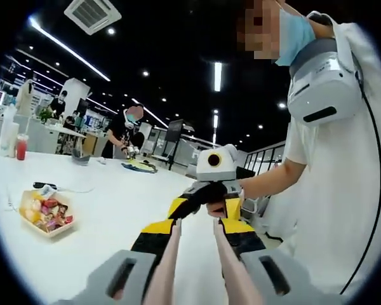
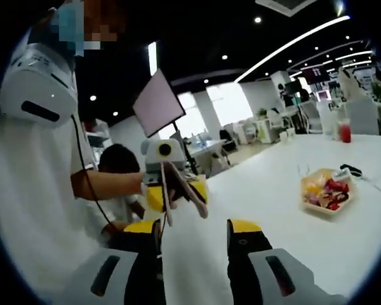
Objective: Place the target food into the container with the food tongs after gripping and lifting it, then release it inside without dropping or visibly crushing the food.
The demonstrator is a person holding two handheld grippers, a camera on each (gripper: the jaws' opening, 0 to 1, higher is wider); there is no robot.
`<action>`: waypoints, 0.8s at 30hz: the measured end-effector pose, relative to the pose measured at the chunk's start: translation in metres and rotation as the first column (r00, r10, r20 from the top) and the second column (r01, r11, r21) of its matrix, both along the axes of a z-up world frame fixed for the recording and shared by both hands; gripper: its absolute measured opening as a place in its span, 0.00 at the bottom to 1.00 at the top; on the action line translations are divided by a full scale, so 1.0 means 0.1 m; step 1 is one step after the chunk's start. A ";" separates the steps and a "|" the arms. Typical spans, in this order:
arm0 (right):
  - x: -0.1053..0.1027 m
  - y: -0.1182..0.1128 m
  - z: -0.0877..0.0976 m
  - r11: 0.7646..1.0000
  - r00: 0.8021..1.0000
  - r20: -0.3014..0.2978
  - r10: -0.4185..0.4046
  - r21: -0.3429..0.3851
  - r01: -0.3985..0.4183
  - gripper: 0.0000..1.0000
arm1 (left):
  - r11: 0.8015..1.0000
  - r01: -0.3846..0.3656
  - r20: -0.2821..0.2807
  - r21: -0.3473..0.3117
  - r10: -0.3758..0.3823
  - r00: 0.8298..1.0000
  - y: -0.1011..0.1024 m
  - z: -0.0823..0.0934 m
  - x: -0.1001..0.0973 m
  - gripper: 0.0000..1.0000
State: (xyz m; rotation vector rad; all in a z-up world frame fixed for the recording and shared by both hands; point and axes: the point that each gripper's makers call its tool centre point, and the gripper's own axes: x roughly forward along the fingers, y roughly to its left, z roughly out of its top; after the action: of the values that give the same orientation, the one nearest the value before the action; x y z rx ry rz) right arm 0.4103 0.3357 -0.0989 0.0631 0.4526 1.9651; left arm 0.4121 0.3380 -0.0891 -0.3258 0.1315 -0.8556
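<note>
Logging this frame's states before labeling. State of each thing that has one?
left gripper: shut on the food tongs, fingers closed around the handle end.
food tongs: lifted off the table, arms apart, holding nothing.
right gripper: open, fingers apart, holding nothing.
food tray: resting flat on the white table, full of mixed food, untouched.
red drink cup: upright on the table's far side.

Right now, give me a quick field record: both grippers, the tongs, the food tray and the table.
left gripper: shut on the tongs, held above the table
tongs: pink arms, tips apart, nothing between them
right gripper: open, empty
food tray: on the table, holds mixed colourful food, away from both grippers
table: white; red drink at far edge
food lifted: none yet
</note>
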 end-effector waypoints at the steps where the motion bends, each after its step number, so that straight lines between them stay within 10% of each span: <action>1: -0.04 -0.02 -0.05 1.000 1.000 0.003 0.020 -0.018 -0.020 0.41 | 1.000 0.020 0.000 -0.004 -0.020 1.000 -0.06 -0.01 -0.02 0.25; 24: -0.09 -0.15 -0.30 0.994 0.988 0.117 0.103 -0.034 -0.100 0.16 | 0.993 0.053 -0.057 0.106 -0.048 0.997 -0.20 -0.39 -0.11 0.19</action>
State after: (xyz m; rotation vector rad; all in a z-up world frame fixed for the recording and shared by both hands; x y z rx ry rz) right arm 0.4014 0.3207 -0.1291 -0.0955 0.4118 2.0492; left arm 0.4007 0.3182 -0.1279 -0.2460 0.2359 -0.8866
